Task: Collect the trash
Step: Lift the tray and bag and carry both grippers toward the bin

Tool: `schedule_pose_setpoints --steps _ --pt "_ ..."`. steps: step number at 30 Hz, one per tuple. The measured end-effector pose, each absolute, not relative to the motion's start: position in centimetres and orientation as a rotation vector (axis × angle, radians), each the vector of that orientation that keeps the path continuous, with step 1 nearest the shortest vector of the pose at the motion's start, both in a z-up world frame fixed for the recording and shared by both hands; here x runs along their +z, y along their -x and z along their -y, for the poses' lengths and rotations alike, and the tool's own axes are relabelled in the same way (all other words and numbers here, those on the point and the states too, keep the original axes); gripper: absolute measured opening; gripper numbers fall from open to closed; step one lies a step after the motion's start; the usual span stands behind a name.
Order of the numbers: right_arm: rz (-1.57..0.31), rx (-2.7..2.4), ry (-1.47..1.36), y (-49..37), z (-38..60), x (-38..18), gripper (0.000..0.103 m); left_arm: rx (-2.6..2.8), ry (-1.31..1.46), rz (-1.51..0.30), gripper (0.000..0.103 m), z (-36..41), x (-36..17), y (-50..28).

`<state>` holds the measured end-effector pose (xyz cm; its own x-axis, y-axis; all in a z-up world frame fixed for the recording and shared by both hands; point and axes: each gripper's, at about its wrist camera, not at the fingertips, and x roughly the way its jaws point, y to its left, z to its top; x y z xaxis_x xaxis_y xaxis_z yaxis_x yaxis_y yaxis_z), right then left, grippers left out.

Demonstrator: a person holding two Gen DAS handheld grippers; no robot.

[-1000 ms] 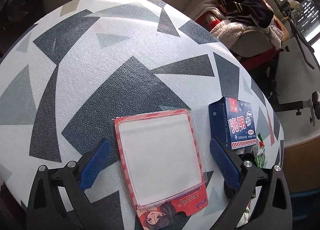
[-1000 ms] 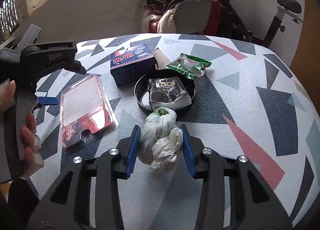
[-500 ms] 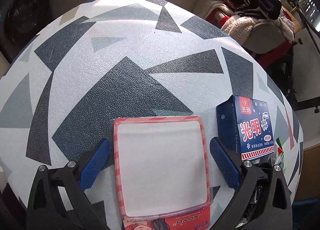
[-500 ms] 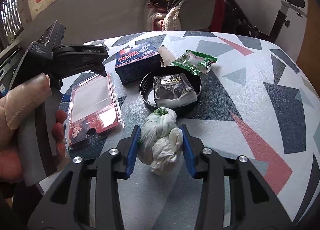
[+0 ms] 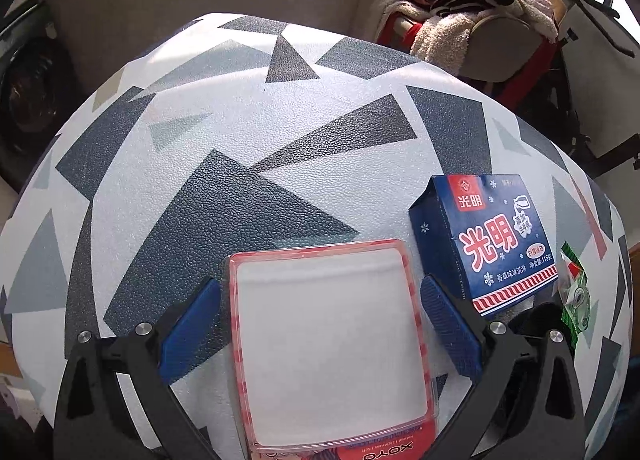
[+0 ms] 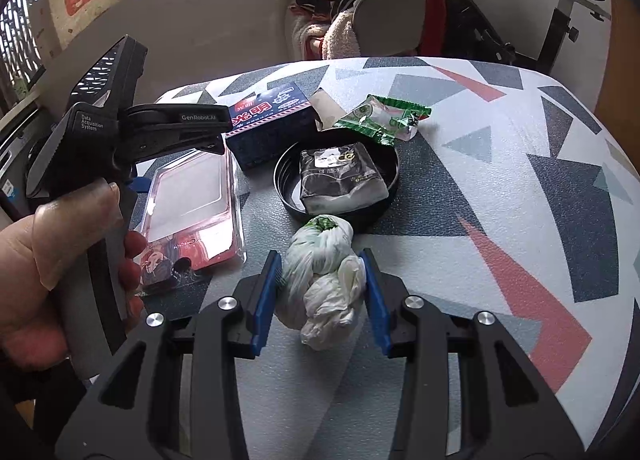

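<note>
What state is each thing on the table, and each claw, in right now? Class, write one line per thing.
Knotted white bag: crumpled, gripped by the right claw.
Right claw: shut on the bag.
Left claw: open, straddling the blister pack.
Blister pack: flat on the table, empty.
Blue carton: lying flat, printed face up.
Black round lid: upturned, holding a dark packet.
Green wrapper: crumpled, beside the lid.

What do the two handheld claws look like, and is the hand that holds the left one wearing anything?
Both claws are black plastic with angular cut-out arms, silver round bolts and ribbed blue pads. The left claw carries white lettering, "GenRobot.AI" on its arm and "Data Acquisition System" on its body, above a grey handle. The right claw shows no lettering. The left hand wears a thin transparent glove.
</note>
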<state>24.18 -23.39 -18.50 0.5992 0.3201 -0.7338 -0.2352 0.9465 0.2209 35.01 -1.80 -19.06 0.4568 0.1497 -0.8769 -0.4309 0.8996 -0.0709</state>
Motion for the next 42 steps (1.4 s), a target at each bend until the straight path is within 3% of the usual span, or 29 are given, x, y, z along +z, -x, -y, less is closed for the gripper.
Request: schedule_pose_setpoints --steps 20,28,42 --pt "-0.871 0.328 -0.125 -24.1 23.7 -18.6 0.042 0.063 0.132 -1.069 0.097 2.6 -19.5 -32.8" --pt "-0.861 0.327 -0.124 -23.9 23.7 -18.6 0.042 -0.13 -0.018 -0.93 0.097 2.9 -16.8 -26.8" --pt "-0.784 0.34 -0.105 -21.2 23.7 -16.1 0.042 -0.257 0.095 -0.8 0.096 -0.5 -13.4 -18.6"
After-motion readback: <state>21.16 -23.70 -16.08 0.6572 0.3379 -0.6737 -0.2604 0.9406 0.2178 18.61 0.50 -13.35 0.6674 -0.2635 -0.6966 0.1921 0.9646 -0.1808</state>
